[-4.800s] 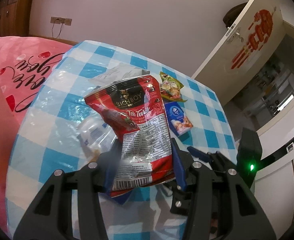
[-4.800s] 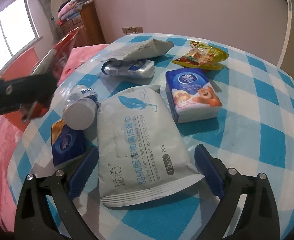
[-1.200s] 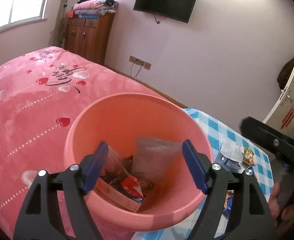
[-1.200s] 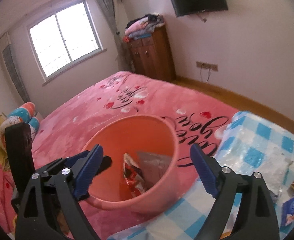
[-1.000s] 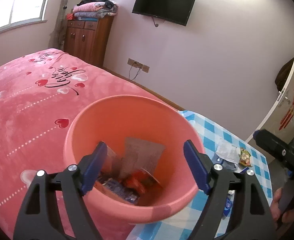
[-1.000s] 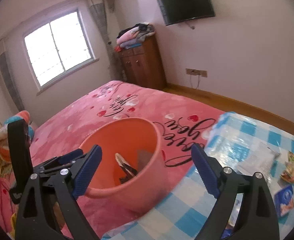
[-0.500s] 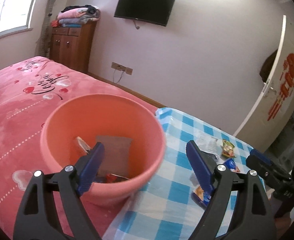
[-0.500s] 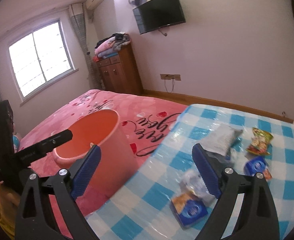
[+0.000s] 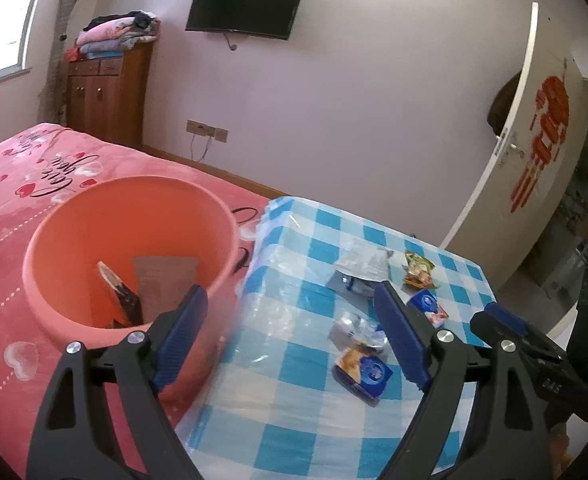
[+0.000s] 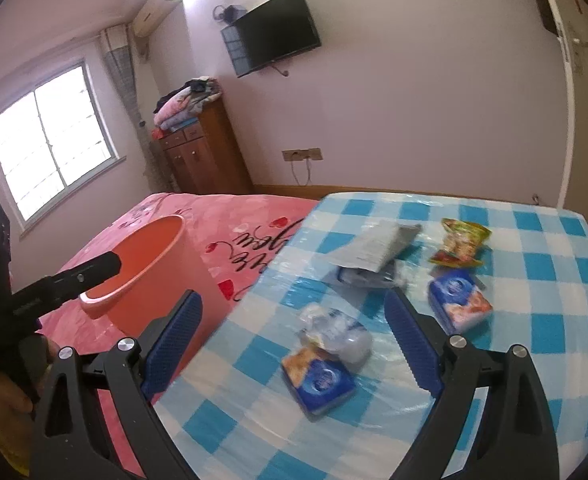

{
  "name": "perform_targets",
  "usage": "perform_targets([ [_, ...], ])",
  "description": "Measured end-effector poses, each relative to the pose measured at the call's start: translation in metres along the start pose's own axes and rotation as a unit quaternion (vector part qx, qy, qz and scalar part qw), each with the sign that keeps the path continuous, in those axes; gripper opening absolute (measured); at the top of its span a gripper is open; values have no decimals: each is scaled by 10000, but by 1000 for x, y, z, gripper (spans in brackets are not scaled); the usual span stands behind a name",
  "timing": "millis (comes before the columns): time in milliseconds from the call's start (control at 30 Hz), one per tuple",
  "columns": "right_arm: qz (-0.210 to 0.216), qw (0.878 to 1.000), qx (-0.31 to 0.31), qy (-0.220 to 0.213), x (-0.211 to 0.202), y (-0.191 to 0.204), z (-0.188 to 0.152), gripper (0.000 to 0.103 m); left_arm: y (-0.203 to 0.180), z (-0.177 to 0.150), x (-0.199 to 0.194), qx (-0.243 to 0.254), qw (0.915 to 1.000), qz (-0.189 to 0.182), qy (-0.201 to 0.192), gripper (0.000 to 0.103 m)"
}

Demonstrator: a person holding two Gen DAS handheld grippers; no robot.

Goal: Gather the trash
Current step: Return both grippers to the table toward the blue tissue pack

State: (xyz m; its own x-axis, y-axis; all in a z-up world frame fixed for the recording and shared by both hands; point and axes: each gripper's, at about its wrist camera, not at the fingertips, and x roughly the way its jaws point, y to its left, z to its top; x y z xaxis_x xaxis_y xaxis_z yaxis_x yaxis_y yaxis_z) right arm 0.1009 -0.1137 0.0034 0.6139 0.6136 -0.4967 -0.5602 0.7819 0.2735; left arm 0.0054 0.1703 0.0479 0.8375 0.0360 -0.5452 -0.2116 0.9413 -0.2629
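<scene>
An orange bucket stands on the bed beside the table and holds a grey pouch and a red snack bag. It also shows in the right wrist view. My left gripper is open and empty, above the gap between bucket and table. My right gripper is open and empty, above the table's near left part. On the blue checked table lie a blue packet, a crumpled clear bottle, a tissue pack, a green-yellow snack bag and a grey wrapper.
A pink bedspread lies left of the table. A wooden cabinet with folded clothes stands at the back wall under a wall television. An open white door is at the right.
Both grippers have swung right, away from over the bucket toward the table. The bucket has slid left in both views and the items on the table have come into fuller view.
</scene>
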Motion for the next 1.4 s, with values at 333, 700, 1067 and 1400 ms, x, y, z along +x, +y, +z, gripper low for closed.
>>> perform_targets([
  [333,-197,9990,411,3,-14,-43,-16,94,-35,-11,19,226,9992,-171,278,86],
  [700,-369,9959,820,93,-18,-91,-34,94,-74,-30,51,497,9958,-406,652,86],
  [1067,-525,9916,1156,227,-13,-132,-51,94,-92,-60,92,449,9901,-515,1223,86],
  [1400,-726,9908,1088,341,-7,-149,-59,94,-99,-100,132,152,9837,-405,1747,86],
])
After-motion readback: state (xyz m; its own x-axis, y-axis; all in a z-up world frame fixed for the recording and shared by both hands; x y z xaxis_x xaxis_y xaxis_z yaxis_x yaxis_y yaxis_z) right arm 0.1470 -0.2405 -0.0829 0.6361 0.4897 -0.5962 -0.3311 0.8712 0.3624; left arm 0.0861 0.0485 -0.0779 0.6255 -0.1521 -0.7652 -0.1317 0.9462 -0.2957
